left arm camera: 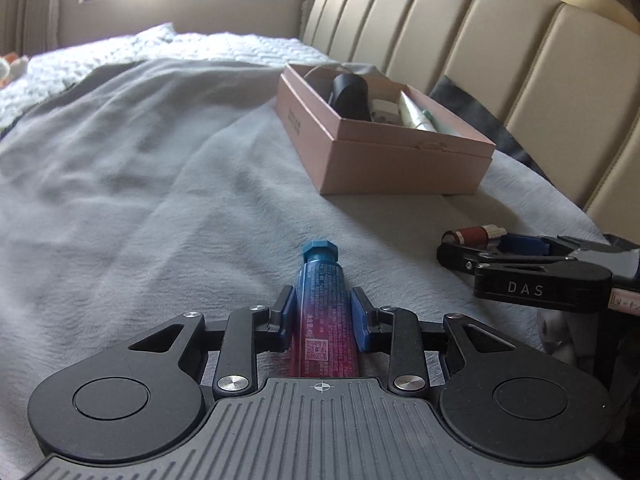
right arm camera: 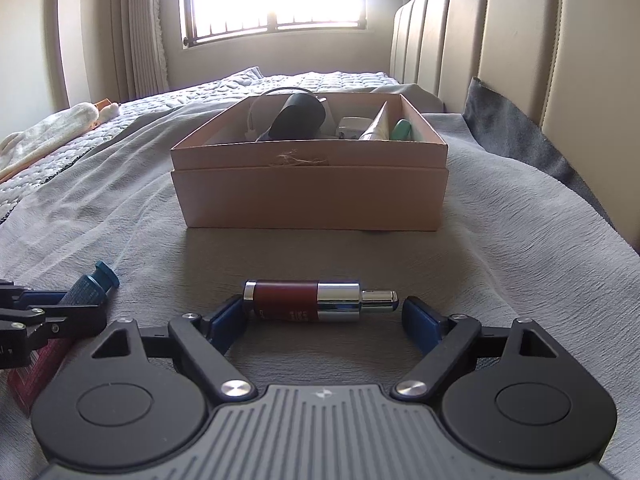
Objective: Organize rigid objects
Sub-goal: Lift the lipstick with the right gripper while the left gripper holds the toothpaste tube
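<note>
Blue-capped tube point(left arm camera: 320, 300) on grey bed blanket point(left arm camera: 140, 184), clamped between pads of left hand-held gripper point(left arm camera: 322, 316). Dark-red and chrome bottle point(right arm camera: 320, 300) crosswise between wide-spread jaws of right hand-held gripper point(right arm camera: 322, 312), not squeezed. Pink box point(right arm camera: 308, 196) beyond, already holding several items.

"DAS" in pale letters on the right gripper point(left arm camera: 470, 254); tube point(left arm camera: 322, 312) print too small to read

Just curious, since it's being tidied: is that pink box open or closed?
Open. The pink box has no lid on top, and a black object and a white tube show inside it.
</note>
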